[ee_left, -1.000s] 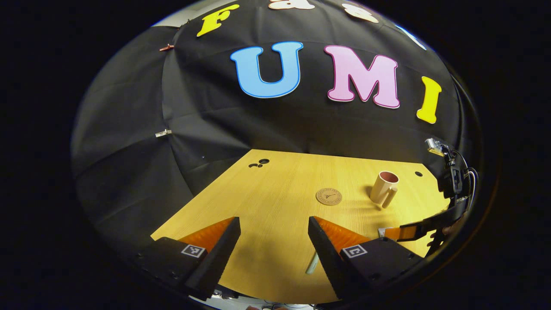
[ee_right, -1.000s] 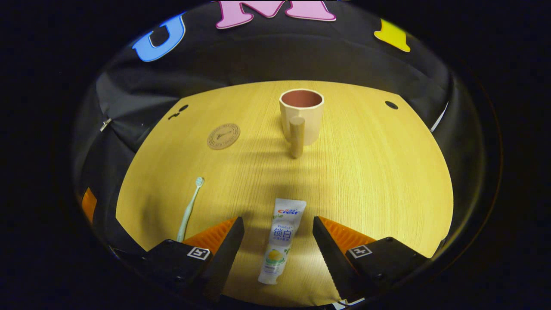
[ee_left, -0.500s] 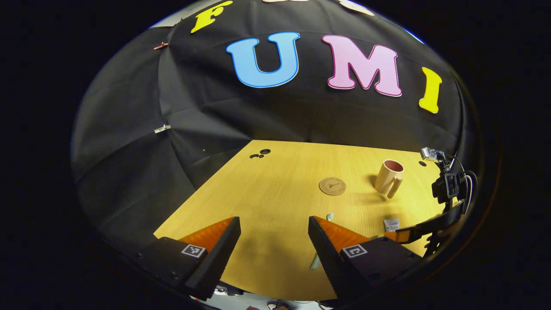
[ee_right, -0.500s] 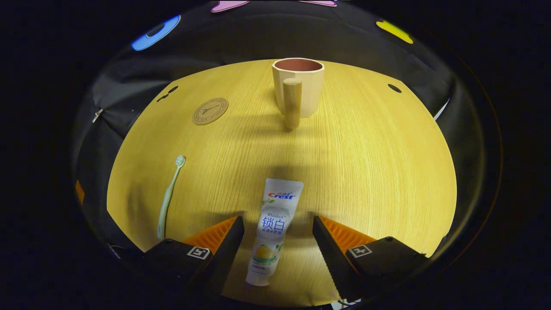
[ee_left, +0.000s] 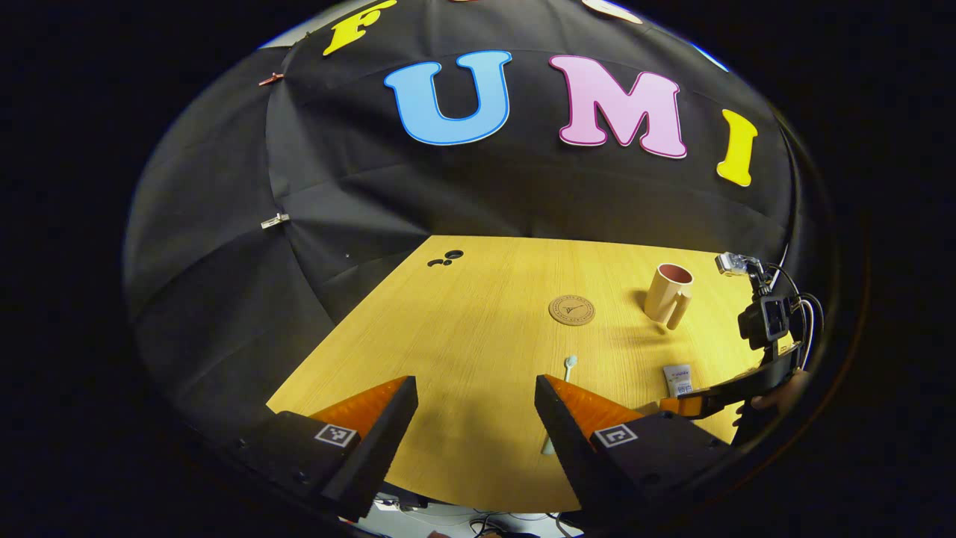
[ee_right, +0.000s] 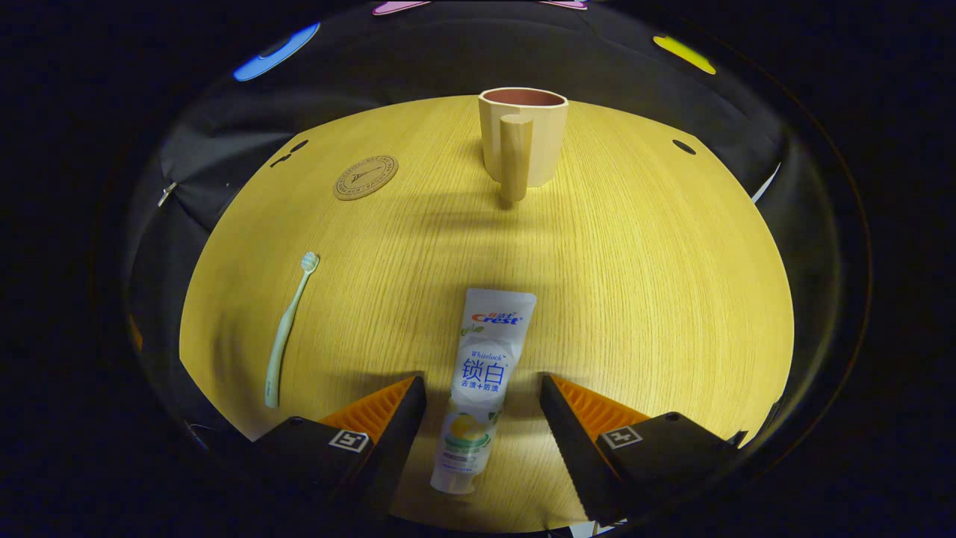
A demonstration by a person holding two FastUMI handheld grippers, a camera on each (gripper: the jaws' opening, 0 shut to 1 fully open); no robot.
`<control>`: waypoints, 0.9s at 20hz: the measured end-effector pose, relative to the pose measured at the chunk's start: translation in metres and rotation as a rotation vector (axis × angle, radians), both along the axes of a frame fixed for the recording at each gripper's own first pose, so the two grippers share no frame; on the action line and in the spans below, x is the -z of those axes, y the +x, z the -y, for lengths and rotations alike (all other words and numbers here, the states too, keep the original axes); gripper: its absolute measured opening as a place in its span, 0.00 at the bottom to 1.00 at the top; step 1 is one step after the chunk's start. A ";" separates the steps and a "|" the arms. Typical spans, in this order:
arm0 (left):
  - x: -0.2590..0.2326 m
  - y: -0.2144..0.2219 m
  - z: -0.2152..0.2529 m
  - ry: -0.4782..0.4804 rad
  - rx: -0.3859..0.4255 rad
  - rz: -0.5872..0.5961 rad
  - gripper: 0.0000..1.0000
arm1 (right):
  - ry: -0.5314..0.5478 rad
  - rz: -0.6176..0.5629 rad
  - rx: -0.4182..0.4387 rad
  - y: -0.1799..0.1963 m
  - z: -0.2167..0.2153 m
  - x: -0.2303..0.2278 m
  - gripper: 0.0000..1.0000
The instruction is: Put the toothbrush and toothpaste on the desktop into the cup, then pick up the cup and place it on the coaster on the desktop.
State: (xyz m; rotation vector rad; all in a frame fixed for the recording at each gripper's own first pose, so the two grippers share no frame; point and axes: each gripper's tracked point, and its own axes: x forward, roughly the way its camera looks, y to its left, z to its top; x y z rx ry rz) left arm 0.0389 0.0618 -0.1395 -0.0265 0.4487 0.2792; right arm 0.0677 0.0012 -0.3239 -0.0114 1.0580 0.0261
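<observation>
Right gripper (ee_right: pixel 482 388) low over the desktop (ee_right: pixel 635 284), jaws apart, straddling the toothpaste (ee_right: pixel 482 373) without touching it; tube flat, cap end nearest the camera. Toothbrush (ee_right: pixel 287 329) flat to the left of the tube, well apart from it. Cup (ee_right: pixel 523 138) upright at the far side, handle facing the camera; coaster (ee_right: pixel 364 177) to its left, apart. Left gripper (ee_left: pixel 474 418) raised above the near desktop edge, jaws apart, empty.

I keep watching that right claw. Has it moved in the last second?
Yes. The right claw has come down over the toothpaste, which lies flat on the table; the tube now reaches farther past its open fingers.
</observation>
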 end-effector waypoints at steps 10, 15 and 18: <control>0.011 -0.009 -0.004 -0.006 0.053 0.001 0.99 | -0.021 -0.050 0.013 0.001 0.003 0.003 0.42; 0.021 -0.015 -0.004 -0.013 0.066 -0.016 0.99 | 0.050 -0.054 -0.013 -0.003 0.004 -0.002 0.34; 0.025 -0.017 -0.004 -0.010 0.073 -0.028 0.96 | 0.126 -0.061 0.015 -0.001 0.004 0.000 0.18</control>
